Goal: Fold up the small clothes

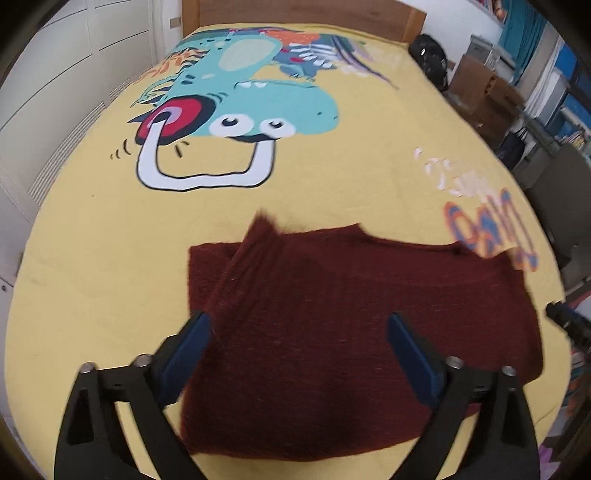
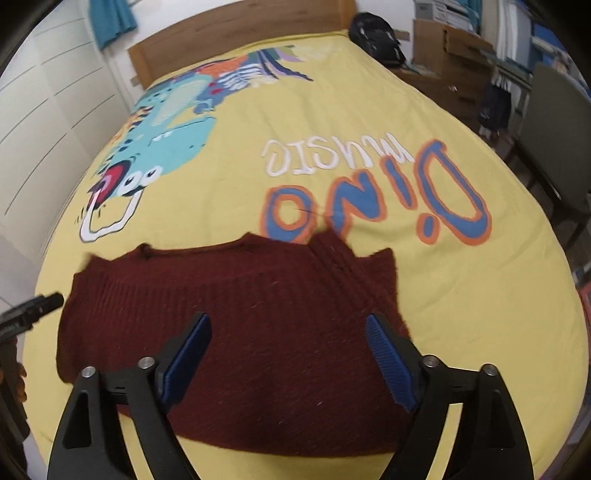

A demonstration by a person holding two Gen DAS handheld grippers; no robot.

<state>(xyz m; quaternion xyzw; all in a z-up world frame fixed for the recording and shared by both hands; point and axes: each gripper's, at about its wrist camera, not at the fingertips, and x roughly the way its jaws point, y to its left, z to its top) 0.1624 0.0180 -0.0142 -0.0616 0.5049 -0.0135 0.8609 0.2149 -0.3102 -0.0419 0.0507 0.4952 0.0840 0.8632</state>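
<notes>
A small dark red knitted sweater (image 1: 332, 314) lies folded on the yellow bedspread (image 1: 110, 258), its sleeves turned in over the body. My left gripper (image 1: 299, 317) hovers above the sweater's left part, jaws wide apart with nothing between the blue pads (image 1: 184, 354). In the right wrist view the same sweater (image 2: 258, 295) lies flat, and my right gripper (image 2: 288, 321) stands open over its right part, blue pads (image 2: 388, 358) clear of the knit. The tip of the right gripper shows at the left view's right edge (image 1: 569, 325); the left gripper's tip shows in the right view (image 2: 33, 306).
The bedspread (image 2: 480, 295) carries a dinosaur print (image 1: 240, 99) and "DINO" lettering (image 2: 369, 199). A wooden headboard (image 1: 303, 14) stands at the far end, white cupboards (image 1: 55, 92) on the left. A black bag (image 2: 373, 37), cardboard boxes (image 1: 480, 88) and a chair (image 2: 557, 140) crowd the right side.
</notes>
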